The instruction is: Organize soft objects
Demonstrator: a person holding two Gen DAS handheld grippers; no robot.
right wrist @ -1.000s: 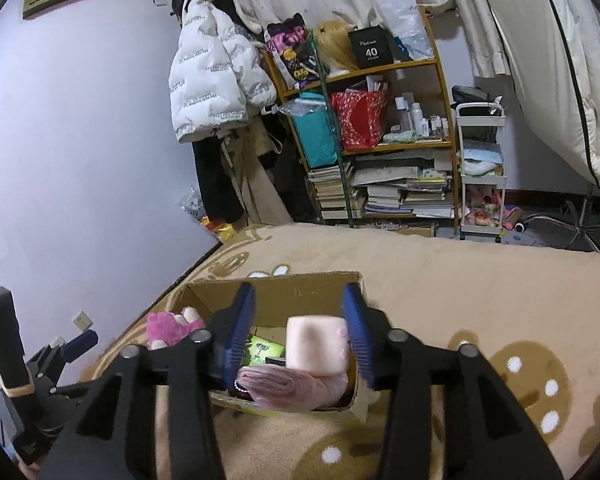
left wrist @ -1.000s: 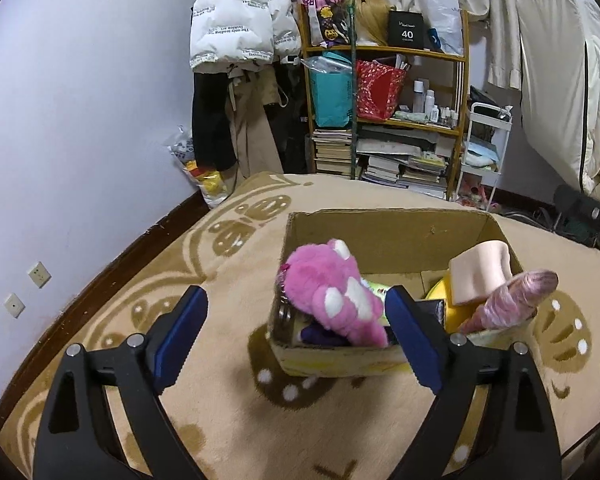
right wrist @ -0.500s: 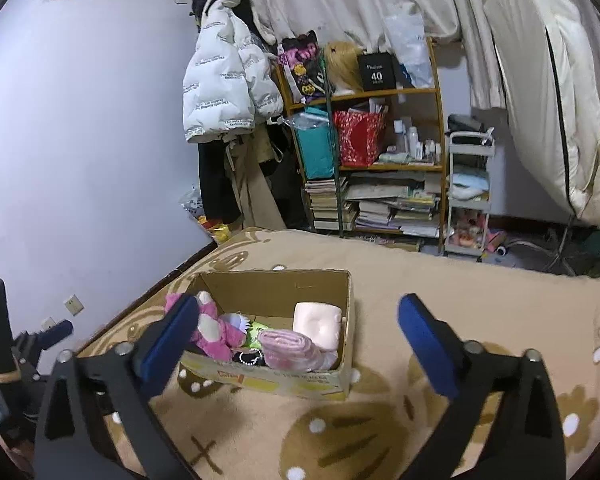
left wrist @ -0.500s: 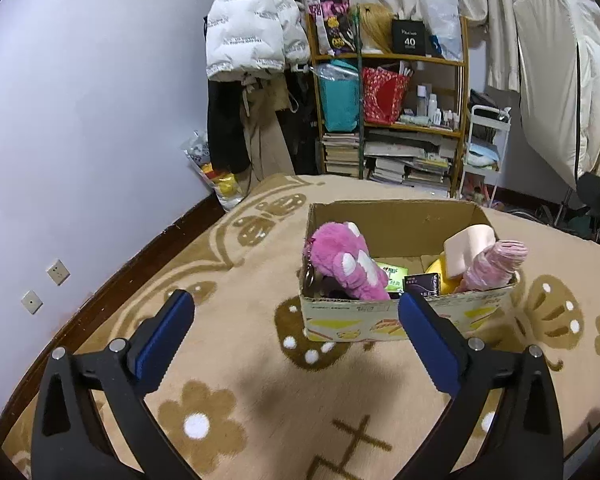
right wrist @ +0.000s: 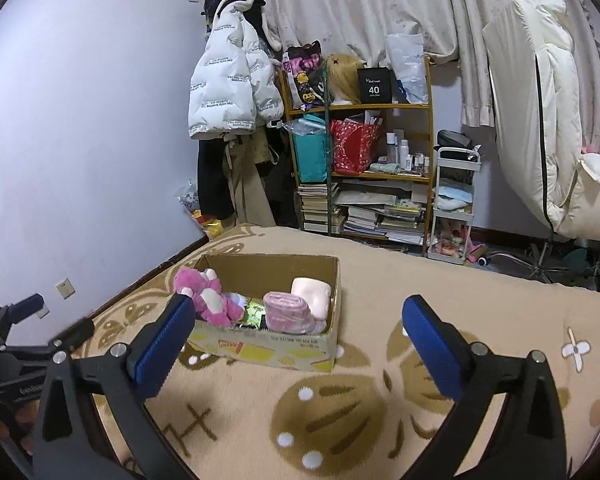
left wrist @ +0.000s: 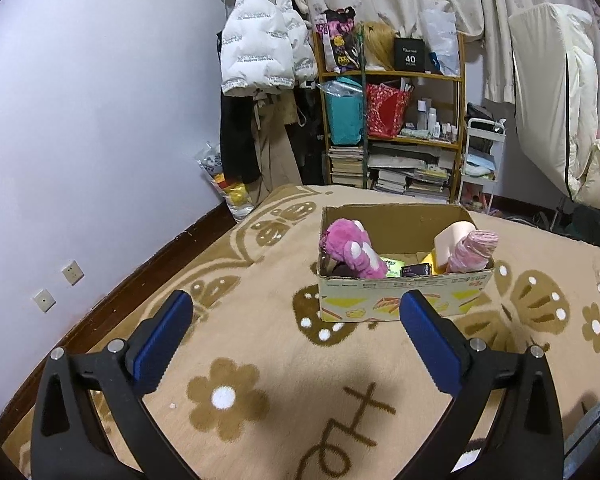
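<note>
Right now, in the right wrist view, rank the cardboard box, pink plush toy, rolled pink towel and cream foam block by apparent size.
1. cardboard box
2. pink plush toy
3. rolled pink towel and cream foam block: look alike, and the towel partly hides the block, so unranked.

wrist views, both facing cardboard box (left wrist: 404,296)

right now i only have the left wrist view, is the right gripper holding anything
observer: no, the right gripper is wide open with nothing between its fingers.
operator: where is it relative to the box
observer: short of the cardboard box; the box's near right corner shows between the fingers in the right wrist view.
operator: can that view see my left gripper
observer: yes, the left gripper shows at its left edge, off the box's left side.
</note>
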